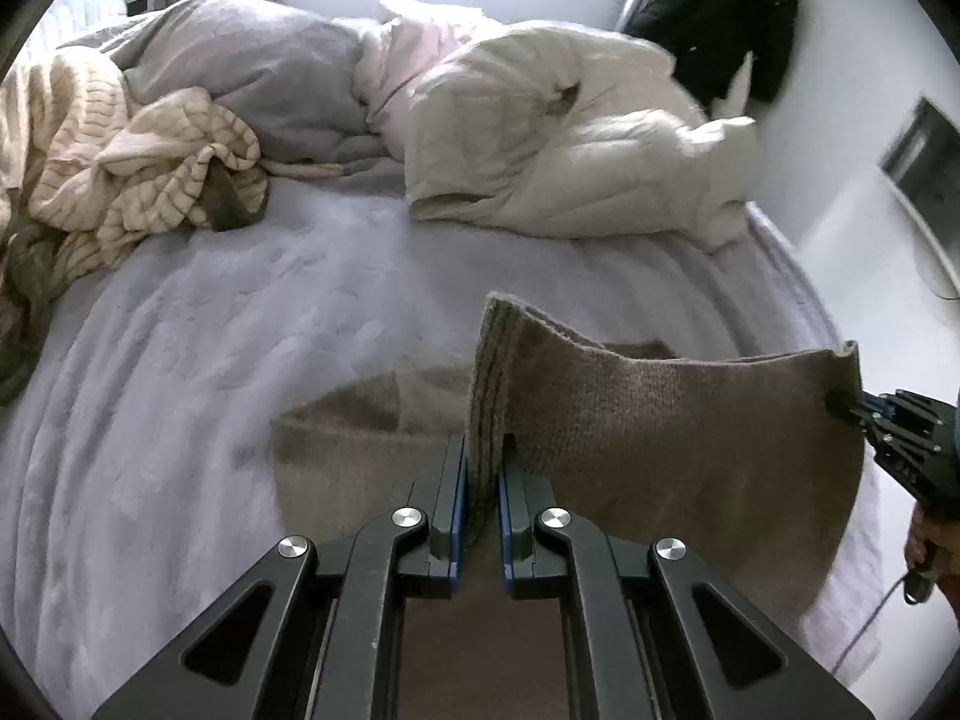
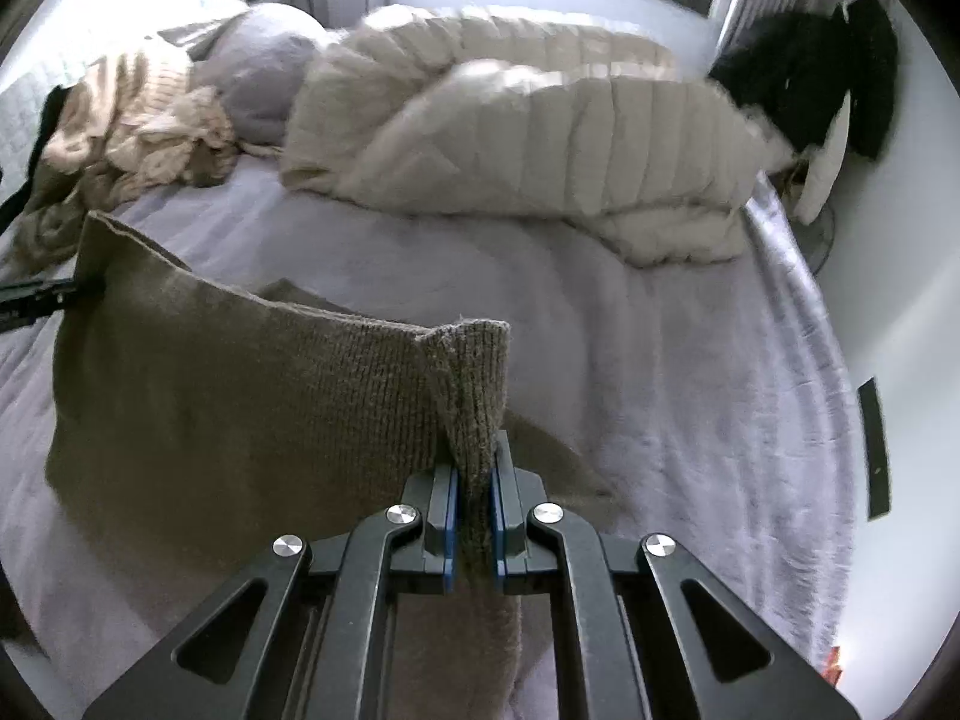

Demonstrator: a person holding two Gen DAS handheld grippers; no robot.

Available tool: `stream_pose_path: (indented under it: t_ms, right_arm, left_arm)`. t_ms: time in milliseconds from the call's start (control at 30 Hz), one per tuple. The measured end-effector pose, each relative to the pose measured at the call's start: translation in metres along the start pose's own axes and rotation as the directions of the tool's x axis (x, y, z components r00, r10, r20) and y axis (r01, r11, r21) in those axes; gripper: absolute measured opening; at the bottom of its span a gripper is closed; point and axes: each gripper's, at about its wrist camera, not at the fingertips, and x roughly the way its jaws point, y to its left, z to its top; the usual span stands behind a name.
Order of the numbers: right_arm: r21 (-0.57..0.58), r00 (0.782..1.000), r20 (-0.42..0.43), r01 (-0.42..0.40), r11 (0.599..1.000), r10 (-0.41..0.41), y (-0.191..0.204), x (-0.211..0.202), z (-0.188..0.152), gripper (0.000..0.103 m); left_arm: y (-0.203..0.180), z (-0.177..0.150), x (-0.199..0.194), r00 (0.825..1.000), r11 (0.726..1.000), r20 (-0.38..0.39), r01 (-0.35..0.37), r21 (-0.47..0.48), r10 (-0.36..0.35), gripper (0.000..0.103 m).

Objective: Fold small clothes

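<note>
Both sets of jaws are clamped on cloth: the left gripper [image 1: 482,483] pinches one bunched corner of a taupe knitted garment [image 1: 660,444] between its blue pads, and the right gripper [image 2: 474,510] pinches the opposite corner. The top edge runs taut between them, left to right across the near part of the bed, so the knit's long axis lies side to side, square to both sets of fingers. The body of the garment hangs below that edge, its lower part resting on the lavender bedspread [image 1: 240,324] just ahead of the grippers. Neither gripper looks nearer than the other; any fold away from the person would seem to call for both to travel together. Farther off lie a cream quilted duvet [image 2: 540,138], a striped beige blanket [image 1: 120,150] at far left, and a black garment [image 1: 732,30] hanging by the far right wall.
</note>
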Motion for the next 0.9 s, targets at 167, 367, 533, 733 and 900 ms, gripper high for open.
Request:
stream_pose_path:
  t_ms: [167, 367, 533, 733, 900]
  right_arm:
    - [0.082, 0.992, -0.124, -0.027, 0.996, 0.037, -0.014, 0.078, -0.006, 0.009]
    - [0.236, 0.977, -0.174, -0.083, 0.968, 0.126, -0.042, 0.112, -0.018, 0.03]
    - [0.445, 0.966, -0.143, -0.132, 0.886, 0.216, -0.079, 0.09, -0.024, 0.055]
    - [0.653, 0.876, -0.008, -0.361, 0.666, 0.483, -0.092, 0.037, -0.084, 0.064]
    - [0.748, 0.754, 0.015, -0.445, 0.493, 0.657, -0.06, 0.01, -0.162, 0.064]
  left_arm:
    - [0.02, 0.002, 0.067, 0.993, 0.993, -0.07, -0.098, -0.07, 0.093, 0.01]
    - [0.043, -0.01, 0.101, 0.972, 0.973, -0.136, -0.204, -0.11, 0.189, 0.029]
    - [0.052, -0.014, 0.069, 0.968, 0.962, -0.127, -0.232, -0.145, 0.214, 0.07]
    - [0.053, -0.064, 0.023, 0.968, 0.967, -0.229, -0.148, -0.208, 0.098, 0.07]
    - [0.073, -0.13, -0.008, 0.957, 0.891, -0.288, -0.116, -0.439, -0.017, 0.07]
